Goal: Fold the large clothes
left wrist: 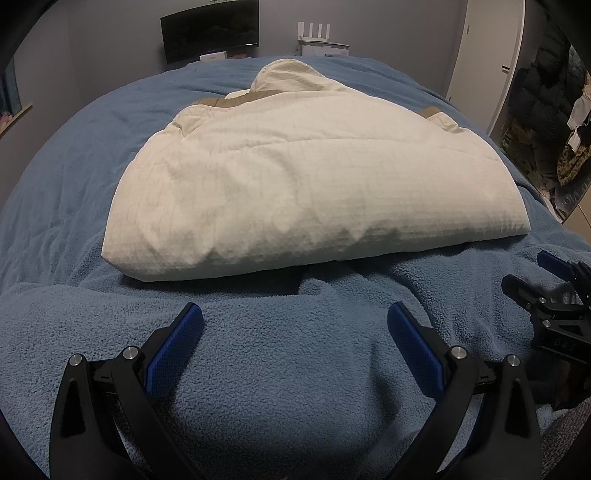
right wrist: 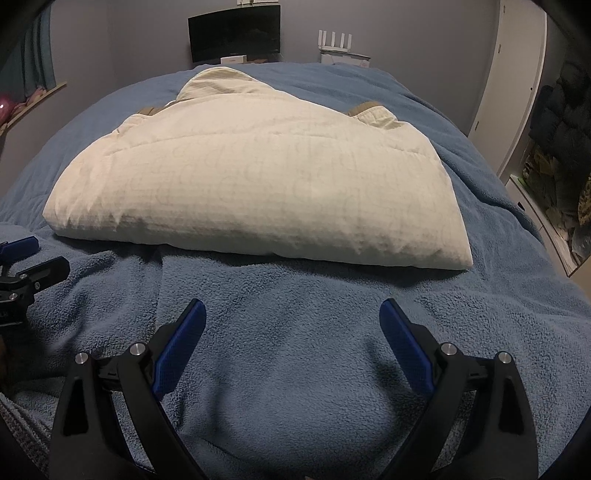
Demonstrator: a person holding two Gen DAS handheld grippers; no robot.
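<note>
A cream quilted garment (left wrist: 303, 184) with tan trim lies folded into a thick bundle on the blue fleece blanket (left wrist: 295, 369); it also shows in the right wrist view (right wrist: 258, 192). My left gripper (left wrist: 295, 314) is open and empty, hovering over the blanket just short of the garment's near edge. My right gripper (right wrist: 291, 310) is open and empty, also short of the near edge. The right gripper shows at the right edge of the left wrist view (left wrist: 546, 280); the left gripper shows at the left edge of the right wrist view (right wrist: 26, 258).
The blanket (right wrist: 295, 369) covers the whole bed. A dark monitor (left wrist: 210, 29) and a white router (left wrist: 317, 37) stand at the far wall. A white wardrobe door (left wrist: 491, 55) and hanging dark clothes (left wrist: 546, 110) are at the right.
</note>
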